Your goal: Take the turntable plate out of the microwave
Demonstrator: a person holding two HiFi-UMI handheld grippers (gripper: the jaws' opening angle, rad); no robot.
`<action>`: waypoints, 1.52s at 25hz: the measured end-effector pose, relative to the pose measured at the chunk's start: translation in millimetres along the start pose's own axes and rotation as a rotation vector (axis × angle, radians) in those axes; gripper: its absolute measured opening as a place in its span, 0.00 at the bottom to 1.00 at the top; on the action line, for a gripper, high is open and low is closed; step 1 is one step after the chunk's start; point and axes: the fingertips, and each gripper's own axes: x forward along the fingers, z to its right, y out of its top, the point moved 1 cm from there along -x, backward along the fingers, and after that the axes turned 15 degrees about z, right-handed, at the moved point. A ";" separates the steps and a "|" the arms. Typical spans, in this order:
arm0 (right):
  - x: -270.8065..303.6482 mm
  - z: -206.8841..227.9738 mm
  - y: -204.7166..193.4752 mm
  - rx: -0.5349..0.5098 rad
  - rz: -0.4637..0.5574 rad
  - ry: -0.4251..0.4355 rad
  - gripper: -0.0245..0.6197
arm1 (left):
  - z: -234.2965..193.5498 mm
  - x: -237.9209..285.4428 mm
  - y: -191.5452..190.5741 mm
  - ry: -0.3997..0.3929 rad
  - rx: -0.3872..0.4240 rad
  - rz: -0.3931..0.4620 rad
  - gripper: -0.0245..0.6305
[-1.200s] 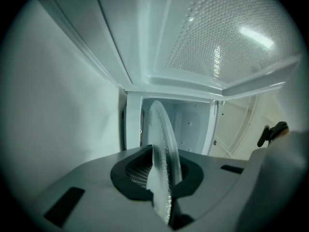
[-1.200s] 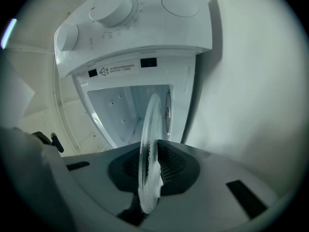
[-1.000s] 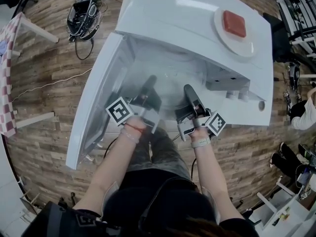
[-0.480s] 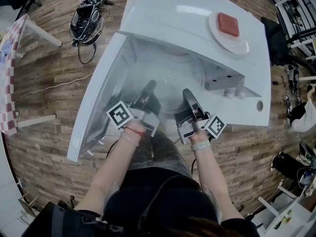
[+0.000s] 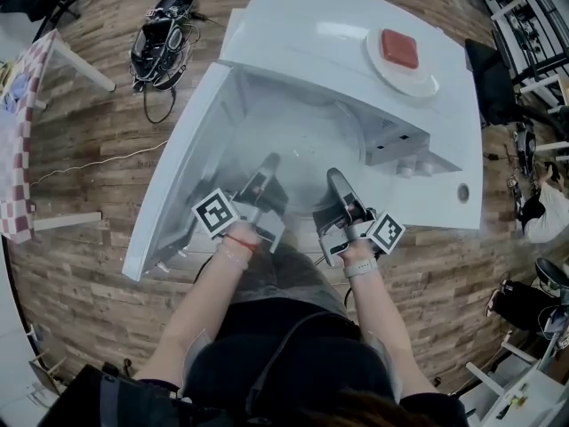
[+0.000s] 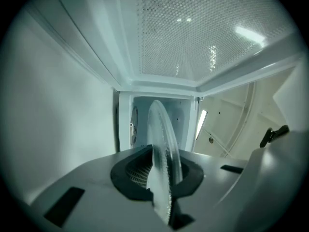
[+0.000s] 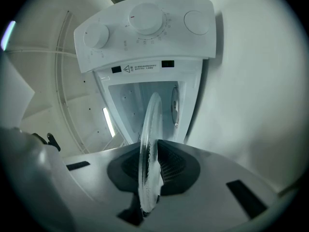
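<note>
The clear glass turntable plate (image 5: 307, 154) lies about level in the mouth of the white microwave (image 5: 293, 34), whose door (image 5: 173, 185) stands swung open to the left. My left gripper (image 5: 267, 165) is shut on the plate's near left rim. My right gripper (image 5: 335, 179) is shut on its near right rim. In the left gripper view the plate (image 6: 161, 139) runs edge-on between the black pads of the left gripper (image 6: 161, 178). In the right gripper view the plate (image 7: 148, 124) is pinched the same way in the right gripper (image 7: 149, 173).
On top of the microwave sits a white dish (image 5: 425, 83) with a red block (image 5: 399, 48). The control knobs (image 7: 145, 21) show in the right gripper view. A black device with cables (image 5: 160, 34) lies on the wooden floor; a checked table (image 5: 18, 132) stands at the left.
Both grippers have drawn back a little toward the person and slightly up, with the plate still gripped between them.
</note>
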 end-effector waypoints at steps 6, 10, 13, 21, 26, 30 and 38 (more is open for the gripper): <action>-6.6 -3.5 -2.5 0.006 -0.003 0.004 0.10 | 4.7 -6.4 -2.6 -0.004 0.006 -0.008 0.09; -10.3 -7.6 -4.8 0.003 -0.007 0.009 0.10 | 9.1 -10.6 -3.4 -0.009 0.008 -0.011 0.09; -13.3 -10.1 -6.4 0.005 -0.009 0.015 0.10 | 11.5 -13.9 -5.1 -0.013 0.004 -0.012 0.09; -23.2 -12.6 -11.6 0.004 -0.015 0.021 0.10 | 15.5 -24.9 -6.7 -0.018 0.009 -0.015 0.09; -30.7 -14.0 -16.3 0.005 -0.021 0.024 0.10 | 16.1 -34.7 -8.1 -0.016 0.003 -0.008 0.09; -35.4 -14.3 -20.7 0.003 -0.030 0.024 0.10 | 17.0 -41.9 -7.3 -0.016 0.002 -0.001 0.09; -44.3 -14.1 -24.9 0.006 -0.041 0.024 0.10 | 17.2 -53.1 -9.1 -0.020 0.007 0.006 0.09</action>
